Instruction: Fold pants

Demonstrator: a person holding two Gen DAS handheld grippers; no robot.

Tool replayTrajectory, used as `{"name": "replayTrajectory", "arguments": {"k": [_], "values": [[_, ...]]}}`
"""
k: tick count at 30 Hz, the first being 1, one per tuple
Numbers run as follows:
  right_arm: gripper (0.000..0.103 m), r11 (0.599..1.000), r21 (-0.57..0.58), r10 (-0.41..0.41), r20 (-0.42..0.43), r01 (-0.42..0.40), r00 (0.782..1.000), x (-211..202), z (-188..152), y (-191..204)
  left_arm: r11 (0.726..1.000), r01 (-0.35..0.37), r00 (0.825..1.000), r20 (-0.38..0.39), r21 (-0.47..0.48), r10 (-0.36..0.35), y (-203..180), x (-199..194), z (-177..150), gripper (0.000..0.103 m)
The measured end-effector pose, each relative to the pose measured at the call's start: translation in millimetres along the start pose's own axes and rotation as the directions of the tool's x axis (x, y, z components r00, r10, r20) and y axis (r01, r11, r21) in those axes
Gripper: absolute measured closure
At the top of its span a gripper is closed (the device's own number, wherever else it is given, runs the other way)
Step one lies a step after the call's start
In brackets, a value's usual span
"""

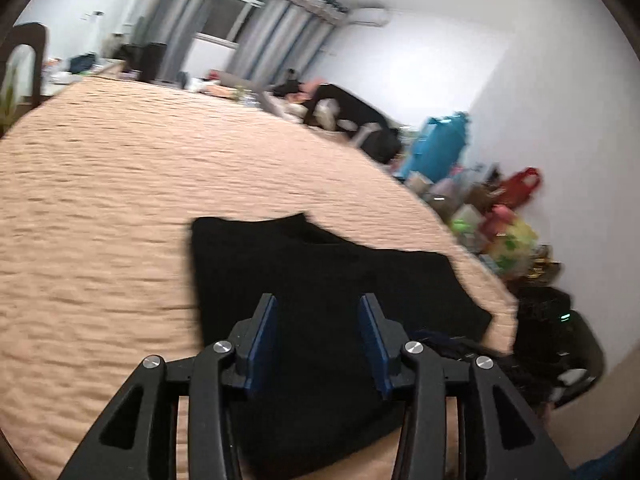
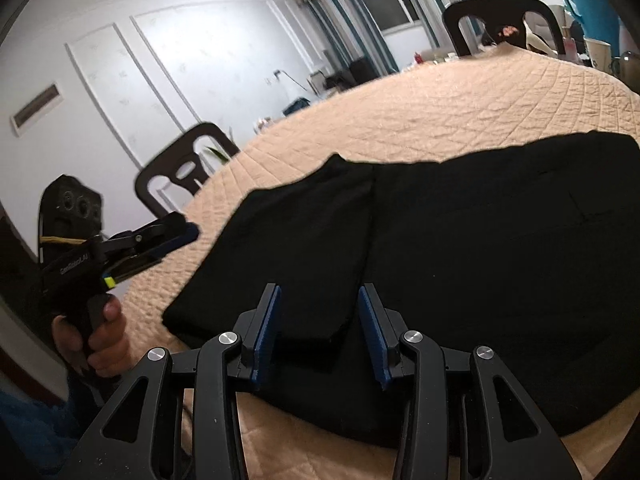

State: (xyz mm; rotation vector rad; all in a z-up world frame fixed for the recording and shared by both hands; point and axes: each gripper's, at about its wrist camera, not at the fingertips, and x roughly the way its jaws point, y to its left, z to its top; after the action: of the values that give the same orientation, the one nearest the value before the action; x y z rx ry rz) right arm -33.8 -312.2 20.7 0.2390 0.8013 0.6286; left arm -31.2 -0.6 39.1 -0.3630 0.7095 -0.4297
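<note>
Both our claws, left claw (image 1: 317,334) and right claw (image 2: 319,326), gape empty over black pants (image 2: 460,264), partly folded on table (image 2: 440,108); next, probably grab an edge for another fold.

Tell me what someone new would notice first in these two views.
The black pants stand out first, lying partly folded on the peach quilted cover. Next come the two open claws: the right claw over the pants' near edge, and the left claw to the side, holding nothing.
</note>
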Motion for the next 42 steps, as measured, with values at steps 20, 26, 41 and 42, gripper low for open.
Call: {"name": "replayTrajectory", "arguments": {"k": [20, 26, 41, 42], "values": [[0.099, 0.983, 0.176, 0.072, -0.105, -0.053, 0.992, 32.1, 24.1, -14.1, 0.999, -0.025, 0.997, -0.071, 0.023, 0.027, 9.4, 15.0, -29.1, 0.057], [0.100, 0.973, 0.225, 0.061, -0.071, -0.044, 0.996, 16.2, 13.1, -28.4, 0.998, -0.022, 0.996, -0.090, 0.051, 0.027, 3.3, 16.3, -27.5, 0.057], [0.100, 0.981, 0.194, 0.022, -0.050, -0.012, 0.999, 5.2, 13.0, -32.0, 0.989, -0.111, 0.990, -0.080, 0.094, 0.119, 9.4, 64.8, 34.1, 0.057], [0.100, 0.983, 0.185, 0.024, -0.052, -0.014, 0.998, 5.2, 13.3, -30.1, 0.988, -0.127, 0.985, -0.103, 0.086, 0.136, 11.9, 73.4, 33.2, 0.057]]}}
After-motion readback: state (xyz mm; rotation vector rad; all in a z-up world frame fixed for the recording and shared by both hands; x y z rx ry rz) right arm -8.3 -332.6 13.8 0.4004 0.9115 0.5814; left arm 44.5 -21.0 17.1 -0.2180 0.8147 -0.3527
